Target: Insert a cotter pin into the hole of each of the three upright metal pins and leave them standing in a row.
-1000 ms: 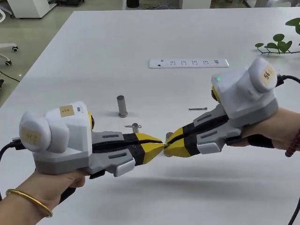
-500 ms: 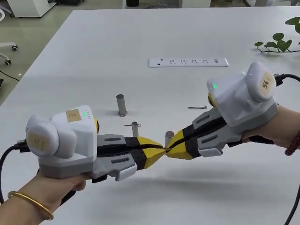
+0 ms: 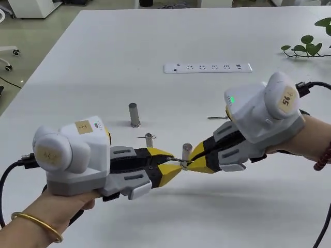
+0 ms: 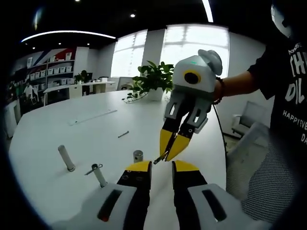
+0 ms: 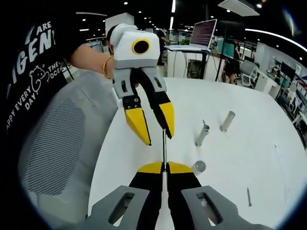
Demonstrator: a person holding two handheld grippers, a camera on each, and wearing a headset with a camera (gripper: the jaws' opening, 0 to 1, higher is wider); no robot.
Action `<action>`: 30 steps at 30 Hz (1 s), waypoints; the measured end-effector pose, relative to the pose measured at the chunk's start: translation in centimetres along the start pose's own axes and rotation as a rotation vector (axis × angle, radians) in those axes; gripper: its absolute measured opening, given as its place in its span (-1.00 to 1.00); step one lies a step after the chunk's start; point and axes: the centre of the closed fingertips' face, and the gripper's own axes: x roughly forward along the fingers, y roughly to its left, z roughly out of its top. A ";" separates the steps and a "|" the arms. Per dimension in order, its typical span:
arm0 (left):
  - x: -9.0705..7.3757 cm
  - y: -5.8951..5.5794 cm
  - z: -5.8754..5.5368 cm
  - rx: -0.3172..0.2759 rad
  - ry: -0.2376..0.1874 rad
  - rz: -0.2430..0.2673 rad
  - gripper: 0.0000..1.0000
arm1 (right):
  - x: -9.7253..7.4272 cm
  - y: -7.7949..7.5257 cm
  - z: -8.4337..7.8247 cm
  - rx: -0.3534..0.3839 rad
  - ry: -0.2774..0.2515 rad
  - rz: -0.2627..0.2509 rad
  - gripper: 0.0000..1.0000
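Jaws of the right tongs (image 5: 164, 166) are clenched on a thin silver cotter pin (image 5: 163, 148), which sticks straight out ahead of their yellow tips. Facing them tip to tip, the left tongs (image 5: 159, 138) are released, their two yellow jaws parted on either side of the pin's far end; whether either jaw touches it cannot be told. The left gripper view shows the same gap between the jaws of the left tongs (image 4: 162, 166). There the right tongs (image 4: 168, 154) reach in from above with the thin silver cotter pin (image 4: 158, 159) poking from their tips.

In the head view the left tongs (image 3: 175, 163) and the right tongs (image 3: 190, 163) meet above the white table (image 3: 103, 51). Just behind that meeting point stands a short grey metal pin (image 3: 186, 152), upright, its lower part hidden by the tips. Farther beyond the left tongs' tips a second metal pin (image 3: 149, 140) stands with a fitted cotter pin (image 3: 143, 138) through its top. Beyond that again stands a taller bare metal pin (image 3: 134, 114).

A loose cotter pin (image 3: 218, 119) lies flat on the table just past the white body of the right tongs. Well beyond both tongs lies a white power strip (image 3: 208, 68). A green leafy plant (image 3: 309, 47) sits far out on the right tongs' outer side.
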 end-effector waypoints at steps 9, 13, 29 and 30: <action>0.2 1.5 -1.1 0.026 0.035 0.092 -0.53 | -1.0 -1.9 -2.4 -0.007 0.082 -0.078 -1.00; 0.7 2.0 -1.7 0.058 0.056 0.144 -0.52 | -1.4 -2.3 -3.5 -0.011 0.122 -0.096 -1.00; 3.5 3.6 -3.4 0.044 0.098 0.246 -0.54 | -1.4 -4.1 -5.9 -0.022 0.208 -0.127 -1.00; 3.7 3.6 -3.4 0.047 0.098 0.250 -0.54 | -1.4 -4.2 -6.0 -0.023 0.211 -0.128 -1.00</action>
